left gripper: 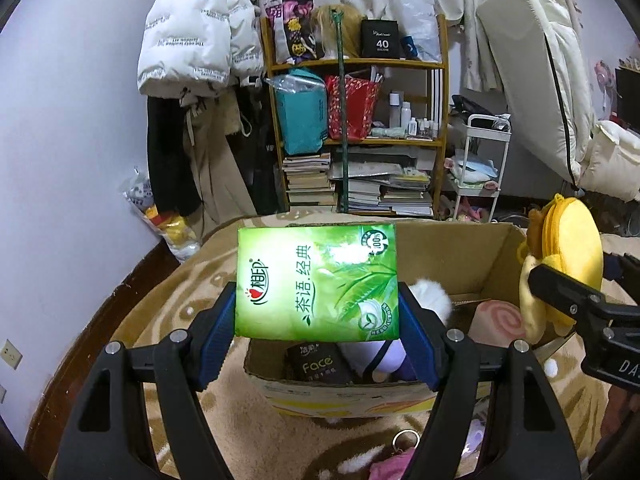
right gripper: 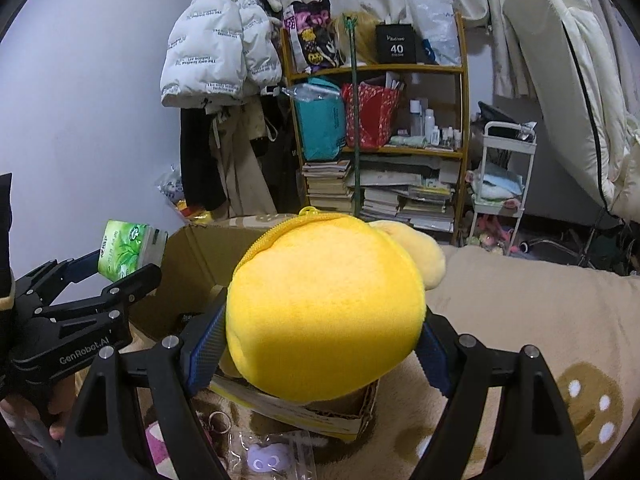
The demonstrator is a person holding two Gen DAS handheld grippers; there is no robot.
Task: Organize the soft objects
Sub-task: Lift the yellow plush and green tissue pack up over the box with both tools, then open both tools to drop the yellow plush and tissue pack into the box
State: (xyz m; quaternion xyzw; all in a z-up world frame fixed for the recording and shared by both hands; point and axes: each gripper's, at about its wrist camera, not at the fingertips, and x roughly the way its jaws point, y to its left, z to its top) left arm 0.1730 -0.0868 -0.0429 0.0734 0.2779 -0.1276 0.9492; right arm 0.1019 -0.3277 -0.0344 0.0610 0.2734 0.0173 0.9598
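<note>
box (left gripper: 492,256): some items in | left gripper (left gripper: 316,320) clamps tissue pack (left gripper: 316,284) over it | right gripper (right gripper: 320,344) clamps yellow plush (right gripper: 324,312) | left: both drops, pink plush (left gripper: 390,466) on blanket

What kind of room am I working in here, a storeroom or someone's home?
Most likely a lived-in bedroom. A white puffer jacket hangs on the wall, a wooden shelf holds bags, bottles and stacked books, and the cardboard box sits on a plush tan blanket, seemingly on a bed.
</note>
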